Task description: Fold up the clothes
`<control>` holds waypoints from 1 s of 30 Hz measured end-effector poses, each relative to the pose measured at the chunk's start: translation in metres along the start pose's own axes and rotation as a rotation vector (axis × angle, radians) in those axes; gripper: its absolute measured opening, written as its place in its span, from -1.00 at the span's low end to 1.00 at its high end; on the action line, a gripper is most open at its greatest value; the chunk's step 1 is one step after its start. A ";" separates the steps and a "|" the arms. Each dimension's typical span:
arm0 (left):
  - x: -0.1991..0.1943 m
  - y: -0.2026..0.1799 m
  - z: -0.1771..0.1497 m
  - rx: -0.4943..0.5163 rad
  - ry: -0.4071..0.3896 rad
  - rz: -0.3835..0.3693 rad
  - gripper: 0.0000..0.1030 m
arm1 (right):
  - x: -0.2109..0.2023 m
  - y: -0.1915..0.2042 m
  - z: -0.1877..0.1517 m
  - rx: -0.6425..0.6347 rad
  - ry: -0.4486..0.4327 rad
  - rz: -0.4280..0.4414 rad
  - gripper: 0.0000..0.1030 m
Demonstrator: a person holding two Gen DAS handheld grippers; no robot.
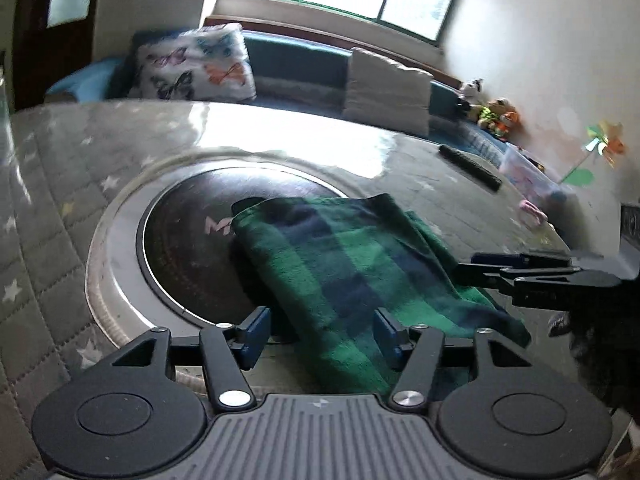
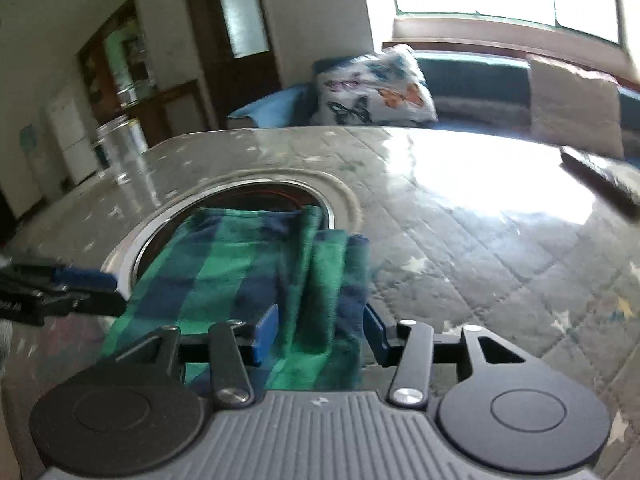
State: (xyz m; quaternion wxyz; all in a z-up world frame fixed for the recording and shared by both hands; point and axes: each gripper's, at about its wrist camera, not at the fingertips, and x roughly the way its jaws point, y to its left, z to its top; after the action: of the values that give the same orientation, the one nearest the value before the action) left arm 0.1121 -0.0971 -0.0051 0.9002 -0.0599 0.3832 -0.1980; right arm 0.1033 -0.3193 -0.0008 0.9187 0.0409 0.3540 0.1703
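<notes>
A green and navy checked cloth (image 1: 360, 272) lies folded on the table, partly over a round black hotplate (image 1: 192, 248) set into it. My left gripper (image 1: 322, 336) is open at the cloth's near edge, with the fabric lying between its blue pads but not pinched. The right gripper's fingers (image 1: 492, 270) come in from the right, over the cloth's right edge. In the right wrist view my right gripper (image 2: 320, 334) is open astride the bunched fold of the cloth (image 2: 248, 276), pads apart from it. The left gripper's fingers (image 2: 80, 292) show at the cloth's left edge.
The table (image 2: 480, 260) has a grey quilted star cover under glossy plastic. A black remote (image 1: 472, 164) lies at its far right. A shiny metal can (image 2: 124, 148) stands at the far left. Behind are a sofa with a butterfly pillow (image 1: 196, 64), toys and a window.
</notes>
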 end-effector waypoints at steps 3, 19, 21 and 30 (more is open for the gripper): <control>0.006 0.002 0.001 -0.023 0.021 -0.001 0.18 | 0.010 -0.012 -0.001 0.078 0.030 0.023 -0.04; 0.018 0.002 -0.001 -0.043 0.077 -0.044 -0.27 | 0.001 -0.007 -0.023 0.151 0.036 0.049 -0.61; 0.018 0.001 -0.002 -0.037 0.080 -0.046 -0.25 | -0.006 -0.007 -0.028 0.161 0.039 0.052 -0.61; 0.025 -0.001 -0.004 -0.041 0.092 -0.047 -0.20 | -0.006 -0.010 -0.032 0.215 0.004 0.051 -0.47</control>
State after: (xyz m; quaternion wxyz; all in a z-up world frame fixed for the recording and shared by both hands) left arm 0.1243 -0.1082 -0.0237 0.8753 -0.0784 0.4266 -0.2138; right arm 0.0806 -0.3317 -0.0231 0.9037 0.1480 0.3707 0.1548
